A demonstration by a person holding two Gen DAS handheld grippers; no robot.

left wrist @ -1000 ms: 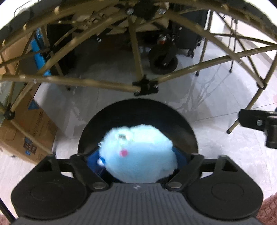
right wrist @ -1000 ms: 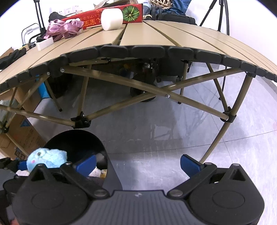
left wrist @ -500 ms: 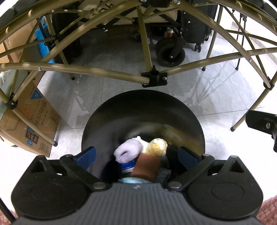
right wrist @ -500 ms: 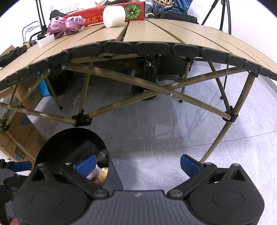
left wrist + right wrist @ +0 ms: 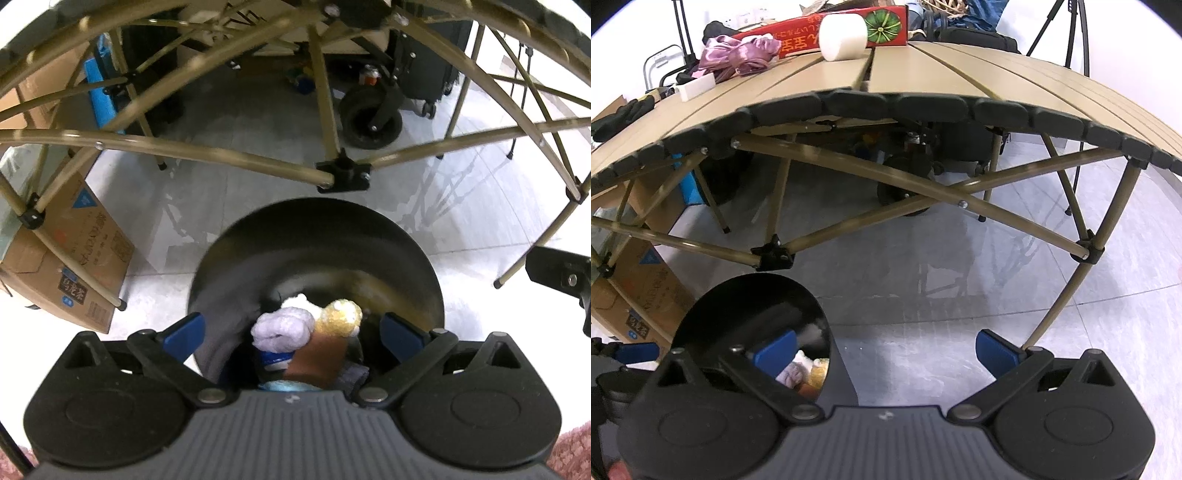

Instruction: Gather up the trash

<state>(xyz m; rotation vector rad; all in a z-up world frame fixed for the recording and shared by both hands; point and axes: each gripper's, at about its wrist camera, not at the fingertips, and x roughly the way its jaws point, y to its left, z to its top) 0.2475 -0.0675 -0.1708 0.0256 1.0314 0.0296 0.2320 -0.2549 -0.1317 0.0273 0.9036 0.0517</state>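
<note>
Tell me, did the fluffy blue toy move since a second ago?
Yes. It was between the left hand-held gripper fingers above the black bin; now it has dropped inside, only a blue sliver showing.

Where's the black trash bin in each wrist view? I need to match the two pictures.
Left wrist: black trash bin at lower centre, its mouth filling the space between the open gripper's fingers.
Right wrist: the bin at lower left, partly behind the gripper's left finger.
Shared landmark: the black table-frame joint just above the bin.
</note>
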